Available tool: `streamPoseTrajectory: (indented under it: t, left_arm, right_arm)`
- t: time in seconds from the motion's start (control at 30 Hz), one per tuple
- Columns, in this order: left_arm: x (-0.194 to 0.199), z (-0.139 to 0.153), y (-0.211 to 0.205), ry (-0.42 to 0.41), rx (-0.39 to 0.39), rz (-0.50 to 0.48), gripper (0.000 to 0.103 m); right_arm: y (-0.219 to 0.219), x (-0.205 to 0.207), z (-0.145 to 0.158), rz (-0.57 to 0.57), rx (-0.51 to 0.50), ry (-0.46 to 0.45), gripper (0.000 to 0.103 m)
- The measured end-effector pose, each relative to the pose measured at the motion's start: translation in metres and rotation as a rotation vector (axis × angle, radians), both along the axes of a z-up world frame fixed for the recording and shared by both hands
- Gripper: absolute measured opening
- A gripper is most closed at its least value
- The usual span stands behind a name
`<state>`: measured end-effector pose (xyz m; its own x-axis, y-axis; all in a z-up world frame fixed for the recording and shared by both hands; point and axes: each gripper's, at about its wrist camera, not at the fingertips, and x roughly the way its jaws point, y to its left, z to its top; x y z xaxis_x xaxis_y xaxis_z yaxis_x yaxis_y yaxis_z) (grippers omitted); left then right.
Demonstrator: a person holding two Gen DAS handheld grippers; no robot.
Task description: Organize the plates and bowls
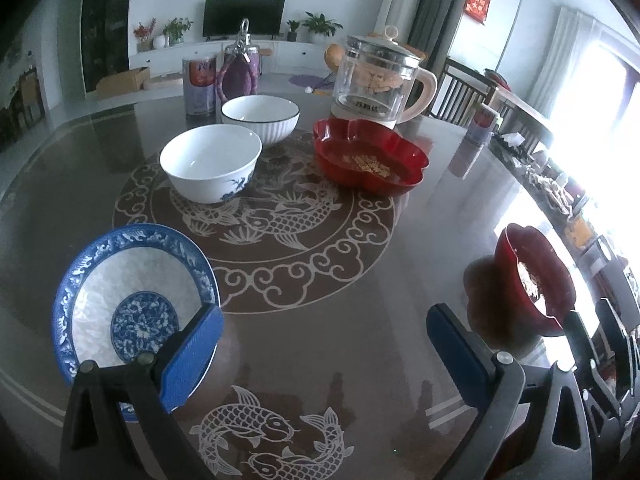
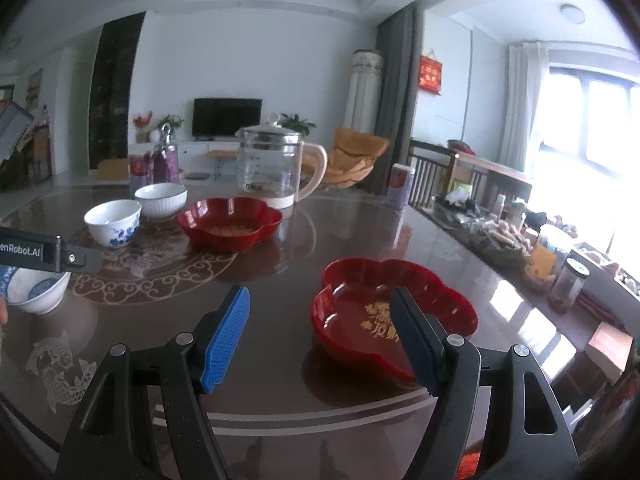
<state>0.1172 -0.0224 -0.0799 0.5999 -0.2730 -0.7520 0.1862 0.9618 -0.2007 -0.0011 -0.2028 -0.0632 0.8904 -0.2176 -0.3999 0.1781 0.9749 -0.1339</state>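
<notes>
The left gripper (image 1: 324, 344) fills the foreground of its own view, jaws spread wide with nothing between them, hanging over the dark glossy table (image 1: 340, 340) and its printed fish. Its left finger overlaps the rim of a blue-patterned bowl (image 1: 120, 288) in the picture; whether they touch cannot be told. The right gripper (image 2: 320, 332) is likewise wide and holds nothing, its right finger in front of the near red dish (image 2: 360, 308), which sits on the table near the right-hand edge. Farther back, on the round patterned centre, stand a white bowl with blue flowers (image 1: 210, 162), a ribbed white bowl (image 1: 260, 118) just behind it, and a second red dish (image 1: 370, 156) to their right. Behind them are a glass kettle (image 1: 378, 80), a tin can (image 1: 199, 86) and a purple bottle (image 1: 239, 72).
</notes>
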Motion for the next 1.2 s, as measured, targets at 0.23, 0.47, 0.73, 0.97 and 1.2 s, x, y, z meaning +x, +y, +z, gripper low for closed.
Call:
streamPoseTrajectory:
  t: [0.23,0.47,0.73,0.97,1.2]
  left_arm:
    - [0.01,0.003,0.002,0.009,-0.017,0.002,0.101]
    - [0.021,-0.004,0.001,0.04,-0.039,0.001,0.101]
    - [0.078,0.023,0.004,0.101,-0.139,-0.048,0.101]
    - [0.168,0.034,-0.034,0.159,-0.037,-0.038,0.1]
    - [0.219,0.0,-0.055,0.246,0.051,0.01,0.085]
  right_arm:
    - [0.008,0.001,-0.003,0.034,-0.013,0.006,0.076]
    - [0.009,0.006,-0.007,0.052,-0.001,0.028,0.076]
    - [-0.008,0.056,0.007,0.168,0.249,0.183,0.076]
    - [-0.064,0.18,0.041,0.133,0.48,0.29,0.076]
    - [-0.07,0.308,0.028,0.151,0.393,0.513,0.076]
